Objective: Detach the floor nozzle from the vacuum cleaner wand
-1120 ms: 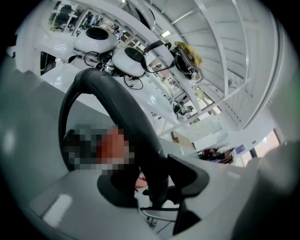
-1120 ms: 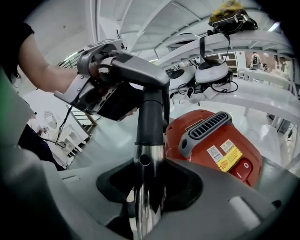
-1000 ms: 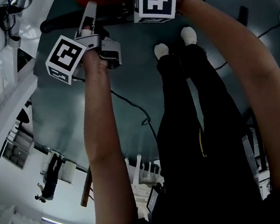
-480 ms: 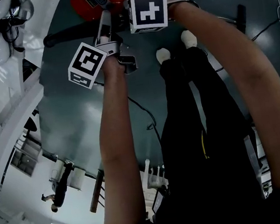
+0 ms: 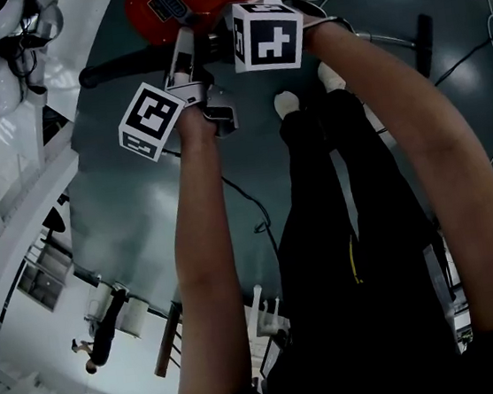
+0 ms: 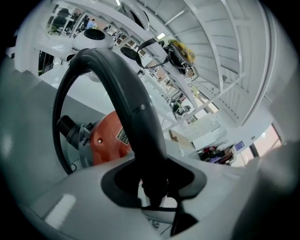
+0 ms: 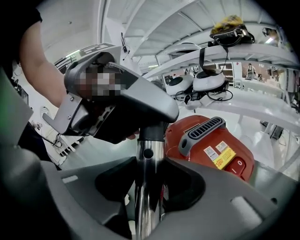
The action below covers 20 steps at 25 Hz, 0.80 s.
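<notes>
- My left gripper (image 6: 154,183) has just been closing its jaws, which are clamped on the black curved handle (image 6: 136,112).
- My right gripper (image 7: 150,190) straddles the chrome wand (image 7: 149,152). Its jaws have just been opening and sit loose around the wand.
- I see the floor nozzle (image 5: 423,36) on the floor at the wand's far end, well apart from both grippers.

Vacuum body (image 7: 197,158) red-orange; wand (image 7: 147,197) shiny chrome; hose handle (image 6: 136,117) black; marker cube (image 5: 267,33) black-white squares.

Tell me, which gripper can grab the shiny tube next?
Probably right. The shiny tube stands between the right gripper's jaws, which have just been opening. The left gripper's jaws have just closed on the black handle, so it's busy.
</notes>
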Each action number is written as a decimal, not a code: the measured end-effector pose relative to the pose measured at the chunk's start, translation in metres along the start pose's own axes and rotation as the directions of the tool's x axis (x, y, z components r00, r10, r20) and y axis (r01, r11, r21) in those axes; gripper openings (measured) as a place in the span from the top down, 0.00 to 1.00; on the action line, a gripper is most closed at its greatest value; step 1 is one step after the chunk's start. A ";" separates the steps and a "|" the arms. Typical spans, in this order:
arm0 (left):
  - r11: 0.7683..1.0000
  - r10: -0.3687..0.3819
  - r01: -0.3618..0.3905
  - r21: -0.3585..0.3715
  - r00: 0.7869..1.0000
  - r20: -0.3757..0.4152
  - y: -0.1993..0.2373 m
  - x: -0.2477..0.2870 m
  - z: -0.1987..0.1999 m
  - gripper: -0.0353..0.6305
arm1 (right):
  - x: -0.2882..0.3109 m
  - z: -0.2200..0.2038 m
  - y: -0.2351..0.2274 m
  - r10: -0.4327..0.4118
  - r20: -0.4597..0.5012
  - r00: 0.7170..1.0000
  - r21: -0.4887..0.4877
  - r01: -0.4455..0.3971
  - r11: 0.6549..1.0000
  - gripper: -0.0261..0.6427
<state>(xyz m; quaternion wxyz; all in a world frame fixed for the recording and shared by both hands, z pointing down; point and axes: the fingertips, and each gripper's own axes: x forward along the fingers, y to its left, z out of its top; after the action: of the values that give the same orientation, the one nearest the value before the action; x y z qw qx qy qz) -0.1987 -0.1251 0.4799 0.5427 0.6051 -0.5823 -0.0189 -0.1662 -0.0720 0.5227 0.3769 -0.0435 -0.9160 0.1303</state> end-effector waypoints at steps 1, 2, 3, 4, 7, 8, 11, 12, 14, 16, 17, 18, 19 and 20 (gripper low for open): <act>1.000 0.006 -0.006 -0.003 1.000 -0.004 0.001 0.000 0.000 0.73 | -0.002 -0.001 -0.001 -0.004 0.001 1.000 -0.002 0.004 1.000 0.69; 1.000 0.011 -0.011 -0.006 1.000 -0.006 0.003 -0.001 0.001 0.73 | -0.004 -0.002 -0.001 -0.004 0.006 1.000 0.001 0.004 1.000 0.69; 1.000 0.014 -0.014 -0.008 1.000 -0.005 0.004 -0.002 0.002 0.73 | -0.005 -0.002 -0.001 -0.003 0.013 1.000 0.005 0.003 1.000 0.68; 1.000 0.015 -0.015 -0.009 1.000 -0.004 0.005 -0.002 0.002 0.73 | -0.006 -0.003 -0.001 -0.002 0.020 1.000 0.006 0.002 1.000 0.68; 1.000 0.014 -0.014 -0.009 1.000 0.000 0.004 -0.002 0.001 0.73 | -0.006 -0.003 0.001 -0.008 0.037 0.999 -0.009 0.008 1.000 0.70; 1.000 0.014 -0.014 -0.010 1.000 0.000 0.004 -0.002 0.001 0.73 | -0.007 -0.003 0.001 -0.005 0.041 0.999 -0.004 0.005 1.000 0.70; 1.000 0.022 -0.022 -0.017 1.000 -0.005 0.005 -0.002 0.002 0.73 | -0.007 -0.003 0.000 0.009 0.039 0.999 0.023 -0.010 1.000 0.71; 0.999 0.027 -0.027 -0.021 1.000 -0.007 0.005 -0.001 0.002 0.73 | -0.006 -0.003 -0.001 0.010 0.033 0.999 0.027 -0.011 1.000 0.71; 0.999 0.033 -0.034 -0.028 0.999 -0.015 0.006 0.000 0.003 0.73 | -0.007 -0.003 -0.002 0.006 0.027 1.000 0.032 -0.007 0.999 0.71; 0.999 0.038 -0.039 -0.028 0.999 -0.033 0.005 0.002 0.005 0.73 | -0.008 -0.003 -0.004 -0.004 0.031 1.000 0.037 0.002 0.999 0.71; 0.999 0.042 -0.043 -0.027 0.998 -0.043 0.005 0.002 0.005 0.73 | -0.009 -0.002 -0.004 -0.008 0.034 0.999 0.038 0.007 0.999 0.71; 0.999 0.046 -0.048 -0.025 0.997 -0.054 0.004 0.003 0.005 0.73 | -0.010 -0.002 -0.005 -0.011 0.037 0.999 0.039 0.009 0.999 0.71; 0.998 0.051 -0.052 -0.024 0.997 -0.063 0.004 0.004 0.005 0.73 | -0.010 -0.003 -0.006 -0.011 0.040 0.999 0.039 0.009 0.999 0.71; 0.998 0.054 -0.056 -0.022 0.996 -0.071 0.003 0.004 0.004 0.73 | -0.010 -0.003 -0.006 -0.008 0.044 0.999 0.039 0.007 0.999 0.71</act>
<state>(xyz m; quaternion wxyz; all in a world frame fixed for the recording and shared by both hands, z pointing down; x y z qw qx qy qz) -0.2025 -0.1297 0.4829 0.5702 0.5825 -0.5791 0.0103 -0.1567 -0.0786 0.5197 0.3578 -0.0299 -0.9216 0.1475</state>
